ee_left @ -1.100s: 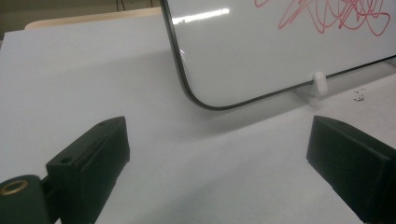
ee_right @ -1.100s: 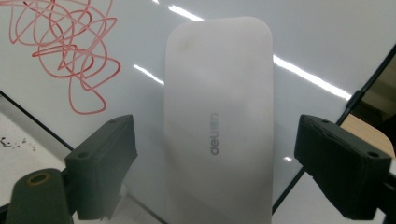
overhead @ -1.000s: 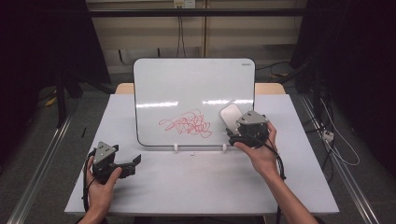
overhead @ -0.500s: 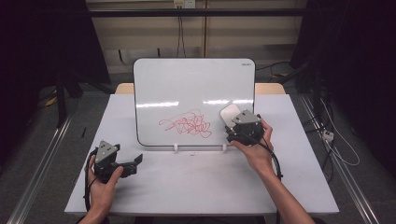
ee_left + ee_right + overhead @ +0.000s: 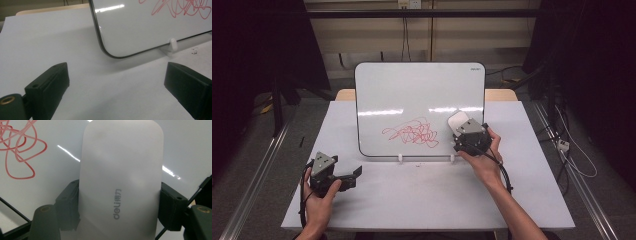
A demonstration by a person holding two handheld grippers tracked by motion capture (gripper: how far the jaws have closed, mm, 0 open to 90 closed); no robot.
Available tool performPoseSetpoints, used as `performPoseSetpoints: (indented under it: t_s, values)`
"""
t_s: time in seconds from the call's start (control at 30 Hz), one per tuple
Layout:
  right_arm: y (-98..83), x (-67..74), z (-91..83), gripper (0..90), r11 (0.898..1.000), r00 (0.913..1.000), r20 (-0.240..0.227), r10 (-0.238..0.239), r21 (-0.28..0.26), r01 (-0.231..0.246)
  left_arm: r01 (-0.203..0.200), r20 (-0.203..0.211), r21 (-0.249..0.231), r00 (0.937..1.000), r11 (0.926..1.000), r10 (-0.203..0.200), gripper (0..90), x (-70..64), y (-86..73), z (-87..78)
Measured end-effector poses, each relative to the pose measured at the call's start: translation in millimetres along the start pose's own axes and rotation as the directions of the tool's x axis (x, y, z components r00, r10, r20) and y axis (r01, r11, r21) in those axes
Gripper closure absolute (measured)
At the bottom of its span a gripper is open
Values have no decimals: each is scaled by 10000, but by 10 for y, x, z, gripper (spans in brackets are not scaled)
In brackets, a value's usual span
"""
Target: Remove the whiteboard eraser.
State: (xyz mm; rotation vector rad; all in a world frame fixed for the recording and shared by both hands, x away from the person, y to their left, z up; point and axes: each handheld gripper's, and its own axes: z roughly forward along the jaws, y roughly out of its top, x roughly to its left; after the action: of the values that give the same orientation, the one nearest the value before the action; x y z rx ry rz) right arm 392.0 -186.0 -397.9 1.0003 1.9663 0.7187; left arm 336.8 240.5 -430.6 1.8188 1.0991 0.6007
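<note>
Right gripper (image 5: 460, 129) fingers pinch white eraser (image 5: 120, 180) against whiteboard (image 5: 412, 95) (left gripper (image 5: 353, 174) fingers spread).

white table (image 5: 422, 200), whiteboard (image 5: 412, 95) propped on clips

The high view is looking forward and down over the whole counter (image 5: 422, 195); the left gripper view is sitting low, facing the whiteboard (image 5: 150, 27) corner; the right gripper view is pressing close to that board; all three are sharing its red scribble (image 5: 412, 134).
</note>
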Motion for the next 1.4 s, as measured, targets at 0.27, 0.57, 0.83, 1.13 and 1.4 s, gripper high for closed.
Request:
performPoseSetpoints:
  t_s: [0.27,0.57,0.83,1.13,1.4]
  values:
    - [7,-2,-3,313,9997,9998,-14,212,86,-212,-69,16,7,10000,10000,69,59,-12,-2,-21]
    - [-3,-42,-16,317,9980,9976,-302,625,-71,-628,-21,-84,2,10000,10000,21,58,0,-11,-50]
    - [-10,-107,-45,317,9924,9903,-717,1190,-237,-1210,-138,-62,69,9999,9999,138,59,-9,-9,-40]
    - [21,-124,-183,317,9884,9882,-907,1233,-772,-1304,-19,-33,22,10000,10000,19,59,-1,-15,-33]
    - [22,-110,-253,317,9866,9876,-1040,1172,-1018,-1278,38,58,142,10000,9999,-38,59,-3,-34,-2]
